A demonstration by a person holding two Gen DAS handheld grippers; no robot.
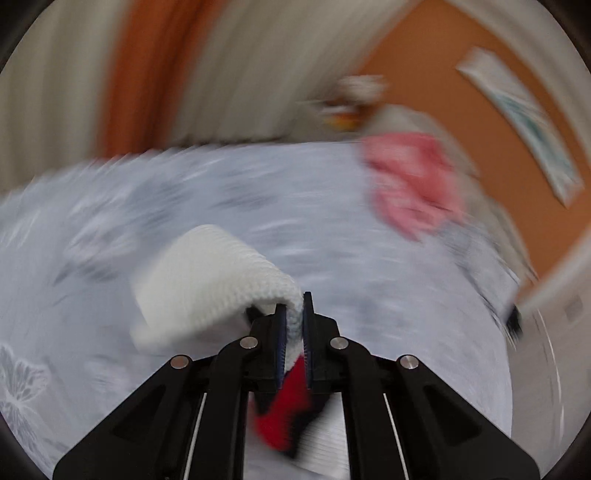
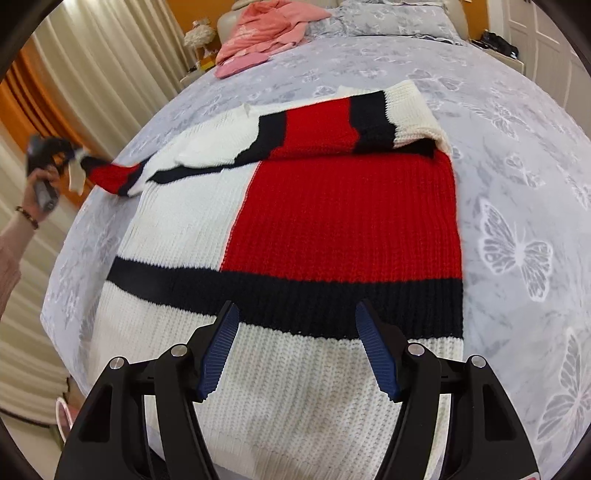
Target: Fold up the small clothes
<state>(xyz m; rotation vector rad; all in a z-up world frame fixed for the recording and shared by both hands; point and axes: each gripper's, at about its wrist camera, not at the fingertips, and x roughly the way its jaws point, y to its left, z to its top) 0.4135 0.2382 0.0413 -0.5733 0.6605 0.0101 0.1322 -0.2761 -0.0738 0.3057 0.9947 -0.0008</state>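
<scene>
Nearest in the right wrist view, the right gripper hangs with its blue-padded fingers spread wide apart and nothing between them, just above the white ribbed hem of a chunky knitted sweater in white, red and navy blocks. The sweater lies flat on the bed, over a pale lilac bedspread printed with white butterflies. Its right sleeve is already folded across the chest; the other sleeve is stretched out past the bed's edge to the left gripper, which the person's hand holds up there.

In the left wrist view, heavily blurred by motion, the left gripper is clamped tight on the white ribbed cuff of that sleeve, with red and navy knit trailing below.

This thick knit looks soft and fairly heavy for its size; it should drape and sag rather than hold a crease, and it will stretch if dragged by one end. The ribbed cuffs and hem are probably the firmest places to pinch, and the coarse ribbing should not slip in the pads. The hem corners seem the natural hold for the bottom fold.

Farther off, a heap of pink clothing lies near the head of the bed.
</scene>
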